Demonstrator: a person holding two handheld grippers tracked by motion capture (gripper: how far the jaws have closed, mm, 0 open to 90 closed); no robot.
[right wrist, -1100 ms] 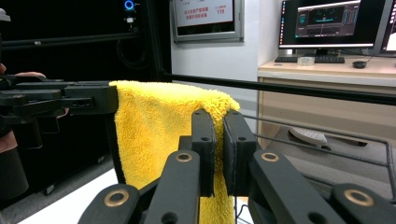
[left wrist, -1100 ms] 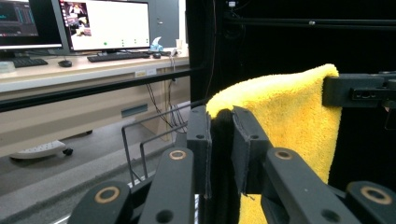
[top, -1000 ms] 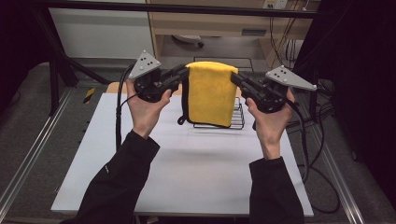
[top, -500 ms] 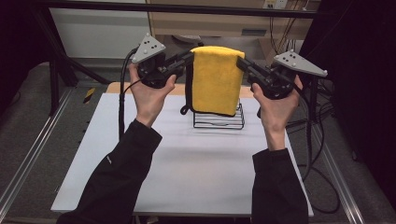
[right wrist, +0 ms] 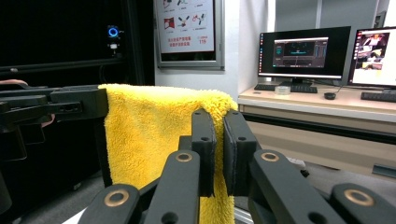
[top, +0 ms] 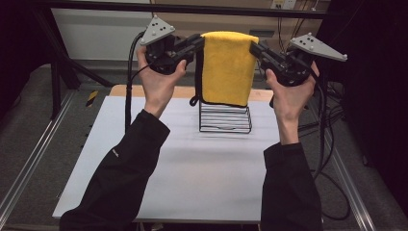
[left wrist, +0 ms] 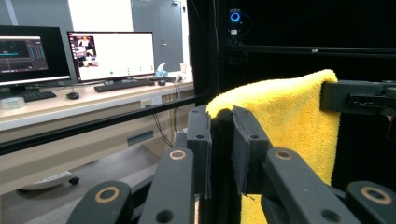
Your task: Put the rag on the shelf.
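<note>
High view: your left gripper (top: 198, 44) and right gripper (top: 255, 49) each clamp a top corner of the yellow towel (top: 227, 67), hanging stretched between them above the wire rack (top: 225, 118) on the white table (top: 192, 168).

A lab: a white tabletop (top: 159, 183) framed by metal rails (top: 29, 163), trailing cables (top: 332, 159), and beyond it a desk with lit monitors (left wrist: 111, 55) and keyboards (left wrist: 122, 84).

Bright table under overhead light; dark surroundings; screens glare; slight softness throughout.
</note>
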